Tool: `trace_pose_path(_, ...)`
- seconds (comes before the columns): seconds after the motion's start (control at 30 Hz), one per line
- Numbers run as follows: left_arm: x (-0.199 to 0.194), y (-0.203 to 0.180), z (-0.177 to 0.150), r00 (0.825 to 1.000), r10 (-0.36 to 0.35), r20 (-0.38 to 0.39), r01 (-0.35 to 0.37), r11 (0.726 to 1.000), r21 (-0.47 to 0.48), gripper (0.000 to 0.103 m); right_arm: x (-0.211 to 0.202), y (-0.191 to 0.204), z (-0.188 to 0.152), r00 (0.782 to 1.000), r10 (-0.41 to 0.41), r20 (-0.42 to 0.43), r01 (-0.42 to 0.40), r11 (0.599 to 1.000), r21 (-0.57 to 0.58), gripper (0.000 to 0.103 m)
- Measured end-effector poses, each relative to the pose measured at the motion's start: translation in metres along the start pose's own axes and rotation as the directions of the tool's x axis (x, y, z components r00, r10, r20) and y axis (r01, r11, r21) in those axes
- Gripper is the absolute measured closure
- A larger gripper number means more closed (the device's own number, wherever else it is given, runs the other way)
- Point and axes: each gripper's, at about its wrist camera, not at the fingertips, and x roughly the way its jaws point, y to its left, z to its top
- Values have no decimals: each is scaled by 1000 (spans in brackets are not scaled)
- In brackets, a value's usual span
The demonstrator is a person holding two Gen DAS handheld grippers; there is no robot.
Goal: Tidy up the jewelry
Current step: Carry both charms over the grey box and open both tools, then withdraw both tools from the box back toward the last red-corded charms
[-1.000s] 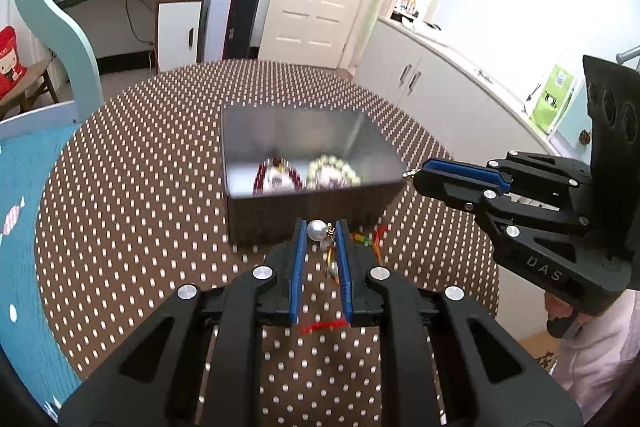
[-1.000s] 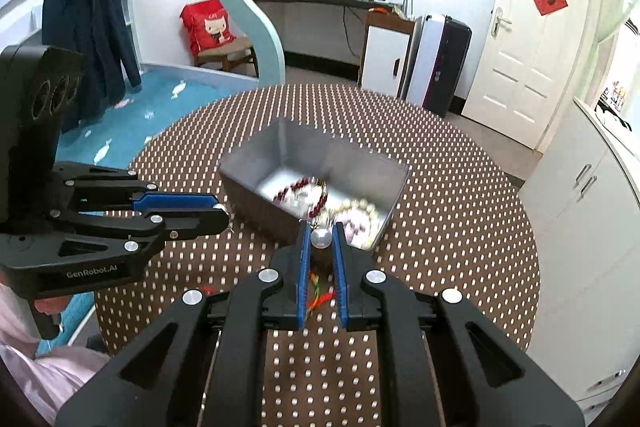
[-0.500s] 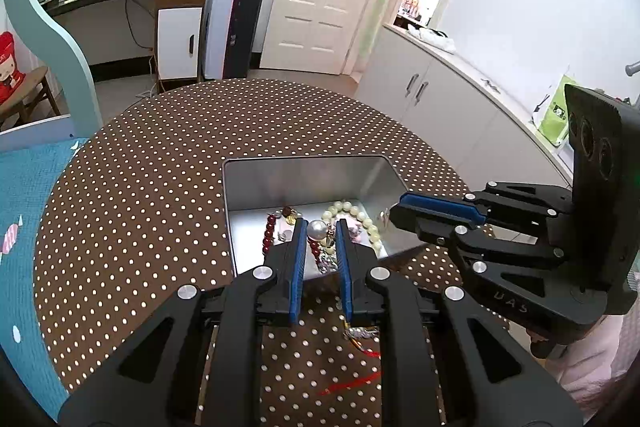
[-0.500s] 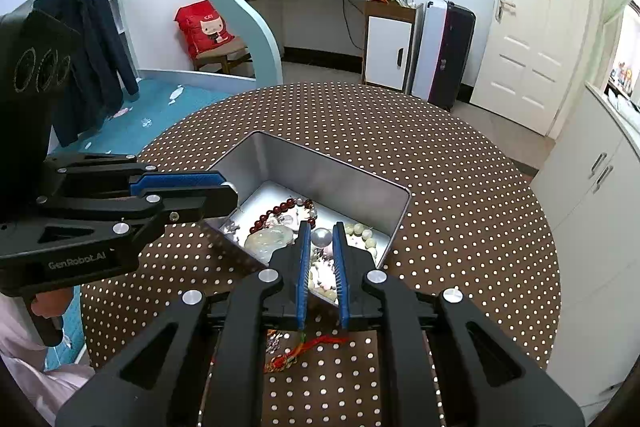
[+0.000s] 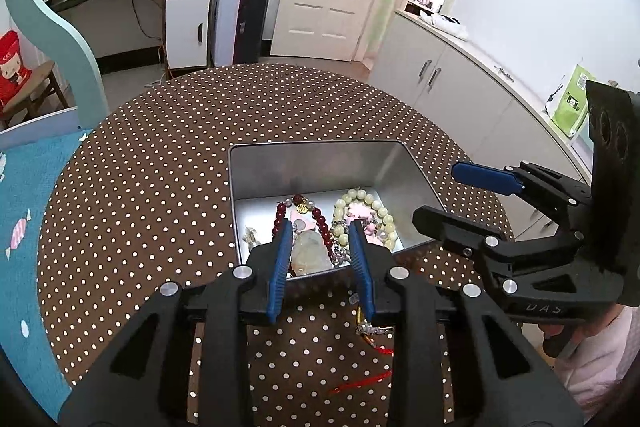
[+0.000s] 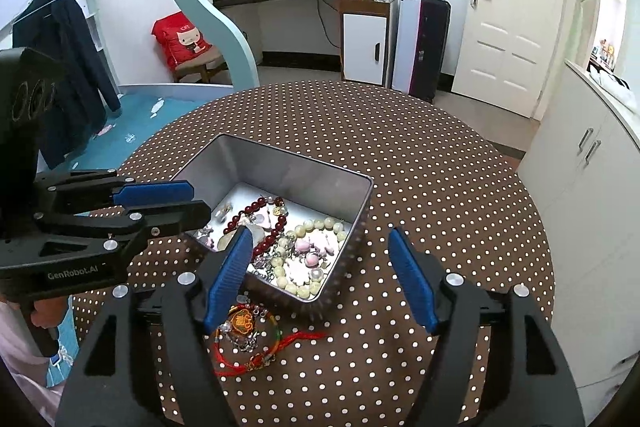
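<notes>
Lying on the surface (image 6: 440, 163) just short of the tin (image 6: 352, 239), the red cord (image 6: 256, 343) sits beneath your empty, wide-open right tongs (image 6: 320, 279), nearer than your left tongs (image 5: 320, 259), also open and empty

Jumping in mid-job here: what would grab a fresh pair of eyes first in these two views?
The open metal tin in the middle of the polka-dot table, with dark red beads and pale green beads piled inside. Next, the red cord bracelet lying on the cloth just outside the tin's near wall. Both the left claw and the right claw hang open over the tin, holding nothing.
</notes>
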Motion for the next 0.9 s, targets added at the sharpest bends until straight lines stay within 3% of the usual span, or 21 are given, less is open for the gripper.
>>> trace_pose_path(0.23,-12,-4,-8,1000,1,13,-1,1000,13,72,-10,1,-5,1000,-15,13,15,1000,-1,30)
trace_pose_path(0.6,-32,-25,-34,999,-42,8,41,996,74,50,-29,-9,-26,998,-63,17,62,997,51,25)
trace_pose_path(0.8,-14,-39,-51,995,-77,-71,83,993,89,50,-32,-13,-46,999,-38,-3,38,996,74,25)
trace_pose_path(0.9,-1,-43,-54,991,-83,-102,91,992,85,57,-30,-12,-55,999,-30,-23,32,997,73,25)
